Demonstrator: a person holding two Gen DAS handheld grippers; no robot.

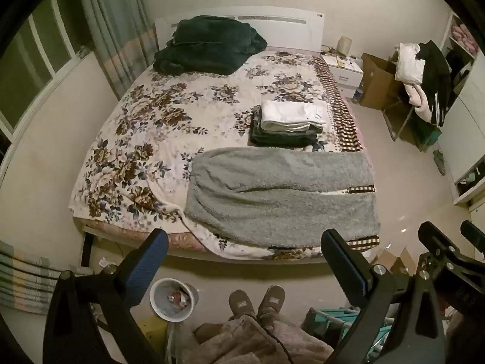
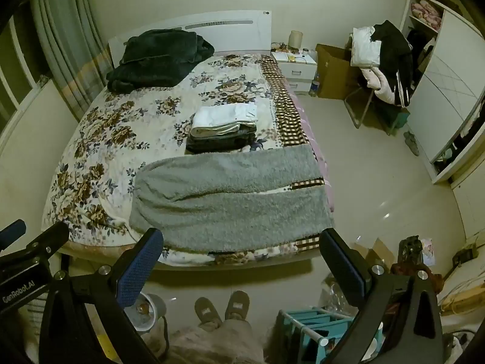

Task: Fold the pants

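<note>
Fleece: I judge the grey pants [image 1: 282,194] soft, light, floppy on the bed [image 1: 157,121].
Hold: waistband corners.
Jaws: left gripper [image 1: 242,261] and right gripper [image 2: 241,261] spread, empty.

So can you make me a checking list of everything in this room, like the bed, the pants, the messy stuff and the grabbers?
Surface: bed with a flowery cover.
Job's things: fuzzy grey pants spread flat at the foot of the bed, legs toward the right edge, not folded yet.
Clutter: stack of folded clothes behind the pants; dark green blanket by the headboard.
Grippers: left gripper and right gripper both open, holding nothing, above the floor short of the bed.
Cables: nothing seen clearly.
Surroundings: bin on the floor, nightstand, chair piled with clothes, cardboard box.
</note>
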